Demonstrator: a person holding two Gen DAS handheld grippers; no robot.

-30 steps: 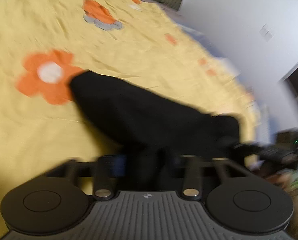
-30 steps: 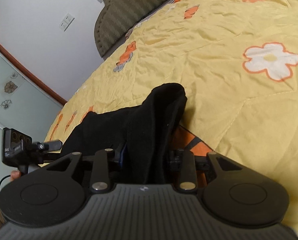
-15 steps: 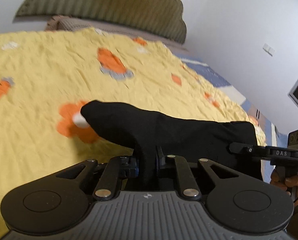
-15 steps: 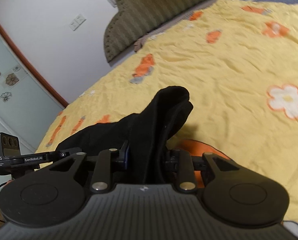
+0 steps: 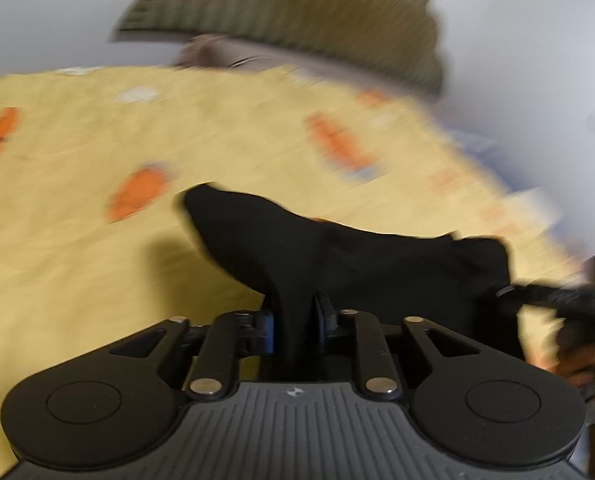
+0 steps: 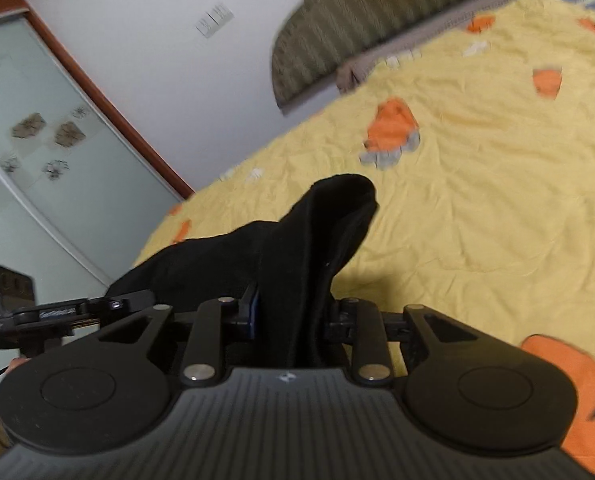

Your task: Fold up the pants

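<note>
Two grippers, both closed tight on black pants (image 5: pixel 337 264). Left gripper (image 5: pixel 293 320) near the lens, fingers (image 5: pixel 267 330) pressed together on a bunched edge of the cloth. Right gripper (image 6: pixel 293 316) the same, fingers (image 6: pixel 253 314) clamped on another bunch. Pants (image 6: pixel 297 248) lifted and stretched between the two tools, hanging above a yellow bedspread (image 6: pixel 477 220) with orange flower prints. One loose corner pointing forward in each view. Farther off, a striped olive headboard (image 5: pixel 297 12) and a white wall (image 6: pixel 145 32) with a switch plate (image 6: pixel 214 20). Left view much blurred, so small details there not readable.
</note>
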